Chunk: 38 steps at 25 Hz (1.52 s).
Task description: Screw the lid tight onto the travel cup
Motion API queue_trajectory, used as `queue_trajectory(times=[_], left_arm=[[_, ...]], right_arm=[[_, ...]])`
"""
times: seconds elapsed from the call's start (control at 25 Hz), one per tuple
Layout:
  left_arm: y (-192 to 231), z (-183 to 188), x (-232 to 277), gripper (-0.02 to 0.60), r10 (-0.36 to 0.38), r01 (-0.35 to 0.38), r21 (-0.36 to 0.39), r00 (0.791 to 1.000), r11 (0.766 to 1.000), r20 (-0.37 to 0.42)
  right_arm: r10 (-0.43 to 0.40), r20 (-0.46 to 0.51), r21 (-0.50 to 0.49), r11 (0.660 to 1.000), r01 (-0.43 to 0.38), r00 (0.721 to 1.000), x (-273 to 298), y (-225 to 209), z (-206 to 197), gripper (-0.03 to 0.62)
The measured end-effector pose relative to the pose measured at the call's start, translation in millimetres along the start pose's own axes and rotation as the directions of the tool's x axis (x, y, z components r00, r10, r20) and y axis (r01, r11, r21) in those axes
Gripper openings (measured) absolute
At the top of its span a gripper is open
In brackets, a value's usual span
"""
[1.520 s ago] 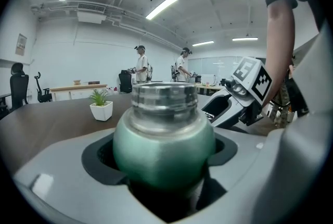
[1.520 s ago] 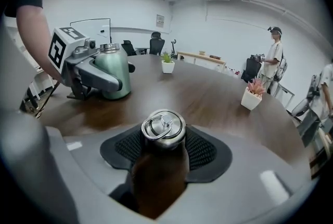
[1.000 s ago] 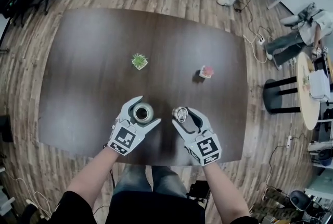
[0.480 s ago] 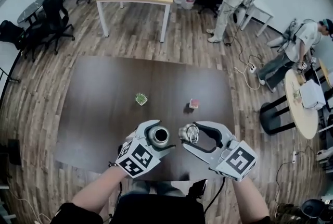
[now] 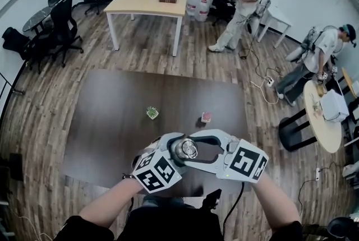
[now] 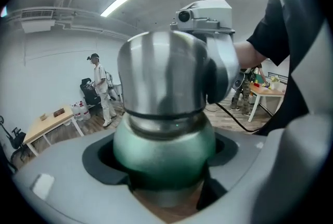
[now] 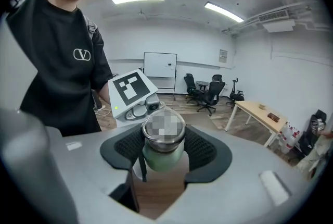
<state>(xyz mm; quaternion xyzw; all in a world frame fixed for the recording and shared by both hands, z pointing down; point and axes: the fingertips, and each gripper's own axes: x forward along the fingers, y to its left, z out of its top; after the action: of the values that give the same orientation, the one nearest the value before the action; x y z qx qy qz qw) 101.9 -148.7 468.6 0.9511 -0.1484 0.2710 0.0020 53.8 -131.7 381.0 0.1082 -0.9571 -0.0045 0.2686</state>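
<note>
My left gripper (image 5: 177,151) stands partly open, clamped round the cup (image 6: 164,150) with its pads on the green body. My right gripper (image 5: 192,150) is set narrower and is closed on the lid (image 7: 163,129), which sits on the cup's mouth. I cannot tell whether the threads have caught. In the head view the left comes in from 7 o'clock and the right from 4 o'clock, tips meeting. The cup hangs above the table (image 5: 112,122), over its 6 o'clock edge, long axis near upright, lid end towards me. I judge the next move is a right-wrist roll about that axis while the left braces.
</note>
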Motion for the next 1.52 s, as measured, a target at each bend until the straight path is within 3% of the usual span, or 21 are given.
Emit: queue_trajectory(times=[0.08,0.2,0.32,0.44,0.56,0.6,0.72,0.8,0.96,1.12,1.2,1.32,1.44,1.52], left_arm=[[2,1,-1,0.394,0.017,-0.017,-0.01,1.0,1.0,0.003],[11,-2,0,0.394,0.056,-0.056,-0.042,0.998,0.998,0.007],[18,-5,2,0.394,0.079,-0.078,-0.073,0.997,0.994,0.006],[19,-4,0,0.394,0.074,-0.073,-0.083,0.997,0.994,0.007],[18,-2,-3,0.394,0.056,-0.055,-0.07,0.998,0.996,0.011],[17,-1,-5,0.394,0.044,-0.043,-0.064,0.999,0.997,0.018],[5,7,-10,0.394,-0.018,0.02,-0.037,0.999,0.999,0.04],[-3,12,-13,0.394,-0.055,0.055,-0.012,0.998,0.998,0.042],[-13,18,-16,0.394,-0.072,0.072,0.019,0.997,0.997,0.032],[-7,23,-20,0.394,-0.055,0.054,0.017,0.998,0.998,0.04],[-2,22,-22,0.394,-0.032,0.032,-0.001,0.998,0.999,0.047],[12,17,-22,0.394,0.027,-0.024,-0.05,0.999,0.998,0.047],[20,9,-22,0.394,0.069,-0.067,-0.078,0.997,0.995,0.028],[19,9,-22,0.394,0.07,-0.067,-0.084,0.997,0.994,0.029]], right_arm=[[-0.04,-0.018,0.014,0.999,0.04,0.999,1,-1,1,0.252],[-0.183,-0.033,0.084,0.979,0.186,0.982,6,-8,0,0.252],[-0.352,-0.028,0.188,0.917,0.351,0.935,9,-17,-3,0.252],[-0.438,-0.002,0.223,0.876,0.427,0.899,11,-21,-1,0.252],[-0.358,0.133,0.194,0.924,0.33,0.924,9,-11,14,0.257],[-0.297,0.215,0.179,0.948,0.262,0.93,4,-4,23,0.317],[-0.07,0.347,0.136,0.99,0.024,0.935,-17,11,30,0.359],[0.036,0.34,0.093,0.993,-0.072,0.94,-26,7,25,0.355],[0.127,0.308,0.011,0.99,-0.137,0.943,-26,-2,23,0.348],[0.163,0.314,0.001,0.985,-0.172,0.935,-22,6,29,0.239],[0.088,0.34,0.022,0.995,-0.102,0.936,-19,3,31,0.238],[-0.163,0.366,0.173,0.979,0.105,0.916,-10,-8,33,0.238],[-0.427,0.307,0.347,0.883,0.318,0.85,-2,-14,29,0.236],[-0.501,0.273,0.385,0.839,0.384,0.821,-1,-13,28,0.236]])
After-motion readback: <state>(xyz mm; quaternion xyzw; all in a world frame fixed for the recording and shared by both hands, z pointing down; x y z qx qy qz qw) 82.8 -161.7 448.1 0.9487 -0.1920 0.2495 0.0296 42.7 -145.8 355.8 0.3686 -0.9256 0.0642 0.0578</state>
